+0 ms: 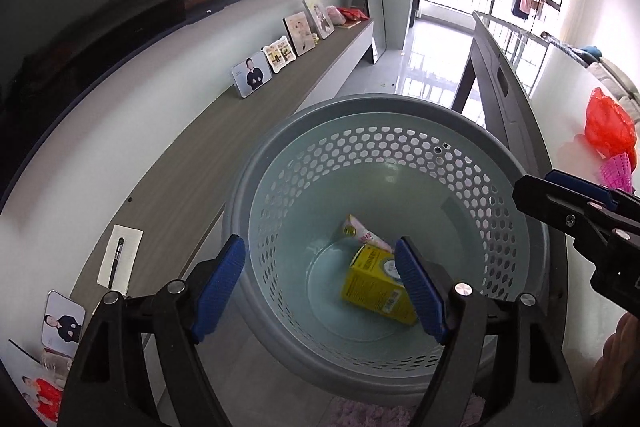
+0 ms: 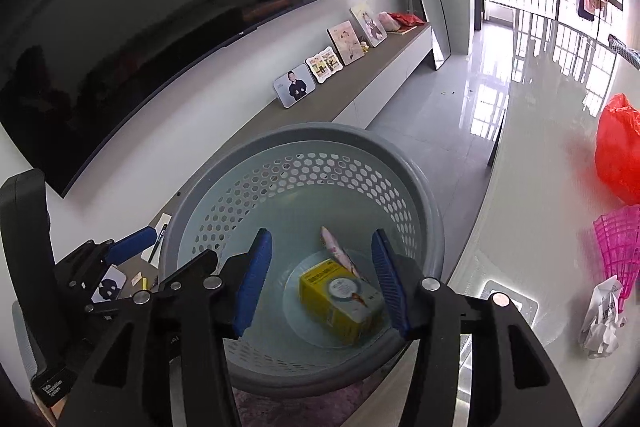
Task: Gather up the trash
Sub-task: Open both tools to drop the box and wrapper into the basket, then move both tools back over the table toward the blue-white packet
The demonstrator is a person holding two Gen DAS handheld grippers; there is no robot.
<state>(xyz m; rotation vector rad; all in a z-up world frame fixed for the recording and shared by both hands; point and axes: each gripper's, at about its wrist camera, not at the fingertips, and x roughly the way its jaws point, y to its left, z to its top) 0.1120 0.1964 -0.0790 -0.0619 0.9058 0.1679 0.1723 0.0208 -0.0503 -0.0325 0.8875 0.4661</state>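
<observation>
A grey perforated basket (image 1: 248, 187) stands on the floor below both grippers. On its bottom lie a yellow box (image 1: 374, 283) and a pink-and-white wrapper (image 1: 362, 231). My left gripper (image 1: 320, 243) hangs open above the basket's near side, with nothing between its blue pads. The right gripper (image 1: 540, 189) reaches in from the right edge. In the right wrist view, my right gripper (image 2: 321, 233) is open over the basket (image 2: 192, 203), above the yellow box (image 2: 336, 299) and the wrapper (image 2: 338, 247), touching neither. The left gripper (image 2: 116, 247) is at the lower left.
A white table (image 2: 540, 187) on the right holds a red plastic bag (image 2: 620, 155), a pink mesh piece (image 2: 616, 239) and crumpled white paper (image 2: 604, 323). A low cabinet (image 1: 180, 167) with photo frames and a pen runs along the left wall under a television (image 2: 120, 47).
</observation>
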